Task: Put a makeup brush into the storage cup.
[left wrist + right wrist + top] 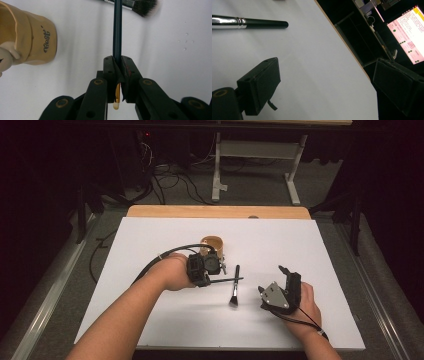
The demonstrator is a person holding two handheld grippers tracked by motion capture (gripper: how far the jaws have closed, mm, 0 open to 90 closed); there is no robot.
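Note:
My left gripper is shut on a thin dark brush handle, held flat and pointing right; a yellowish end shows between the jaws. The handle's far end crosses a black makeup brush that lies on the white table, its bristles toward me. A tan cup stands just behind the left gripper. My right gripper rests open to the right of the makeup brush, nothing between its jaws. The brush's handle and silver ferrule lie ahead of it.
The white table top ends in a wooden strip at the far side. Beyond it are floor cables and a white metal frame. A lit screen shows off the table's edge.

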